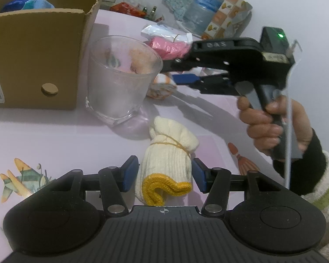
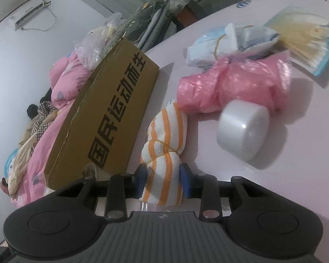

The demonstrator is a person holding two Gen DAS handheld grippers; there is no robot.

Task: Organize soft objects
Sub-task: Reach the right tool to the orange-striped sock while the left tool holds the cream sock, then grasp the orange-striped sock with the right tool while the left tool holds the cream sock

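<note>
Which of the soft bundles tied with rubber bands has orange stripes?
The white cloth roll with orange stripes, sitting between the right tongs beside the cardboard box. The pink plastic bundle is plain, and the cream glove bundle has only a yellow cuff.

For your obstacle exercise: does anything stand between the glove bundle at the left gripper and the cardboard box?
Yes. A frosted glass stands on the table between the white glove bundle and the cardboard box, near the box's corner.
</note>
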